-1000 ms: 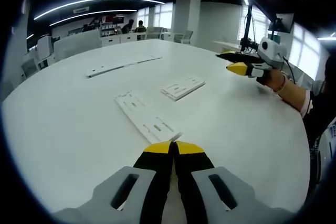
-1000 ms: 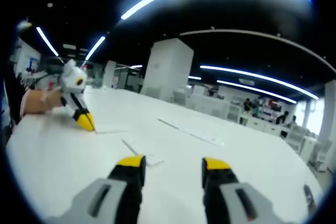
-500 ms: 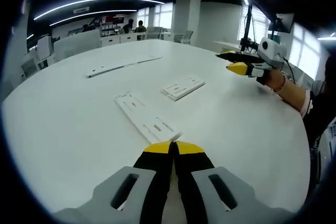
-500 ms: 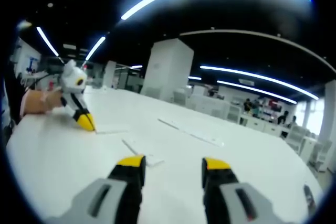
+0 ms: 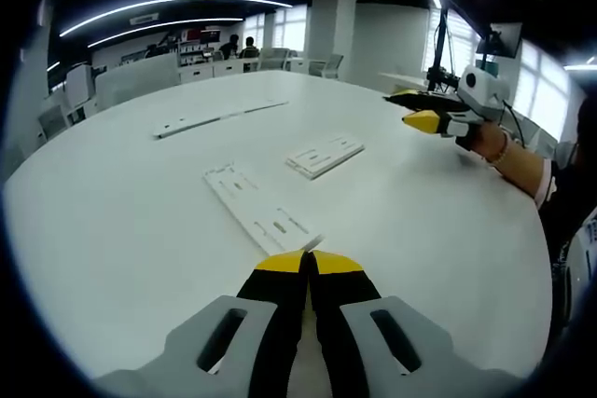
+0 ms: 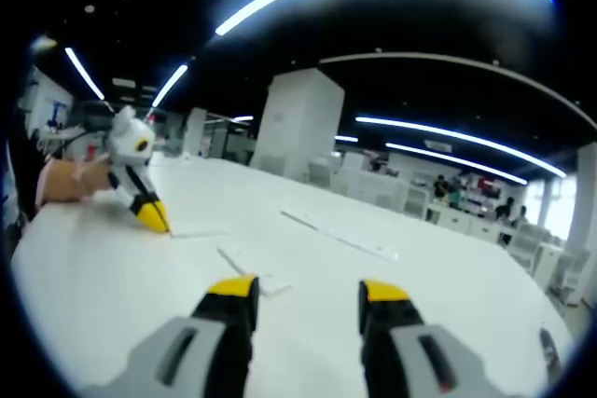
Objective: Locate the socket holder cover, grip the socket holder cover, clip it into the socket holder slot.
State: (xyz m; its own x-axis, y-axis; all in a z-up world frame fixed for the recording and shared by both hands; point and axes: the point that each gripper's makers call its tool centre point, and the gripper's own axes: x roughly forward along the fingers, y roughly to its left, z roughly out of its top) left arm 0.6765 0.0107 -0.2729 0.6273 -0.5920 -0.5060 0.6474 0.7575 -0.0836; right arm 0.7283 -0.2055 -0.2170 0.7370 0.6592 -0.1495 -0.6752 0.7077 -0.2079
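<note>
On the white table (image 5: pixel 121 230), the socket holder cover (image 5: pixel 324 155) lies beyond the closed, empty left gripper (image 5: pixel 307 267); the open, empty right gripper (image 6: pixel 308 294) should approach its long edges squarely.

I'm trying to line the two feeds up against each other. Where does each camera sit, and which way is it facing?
Left gripper view: rides the left gripper, low over the white table, facing the long strip and short plate; its fingers are together.
Right gripper view: rides the right gripper, raised and facing across the table toward the office; its fingers are apart.
Shared: each shows the other gripper, held by a hand, plus the same table and white parts.
</note>
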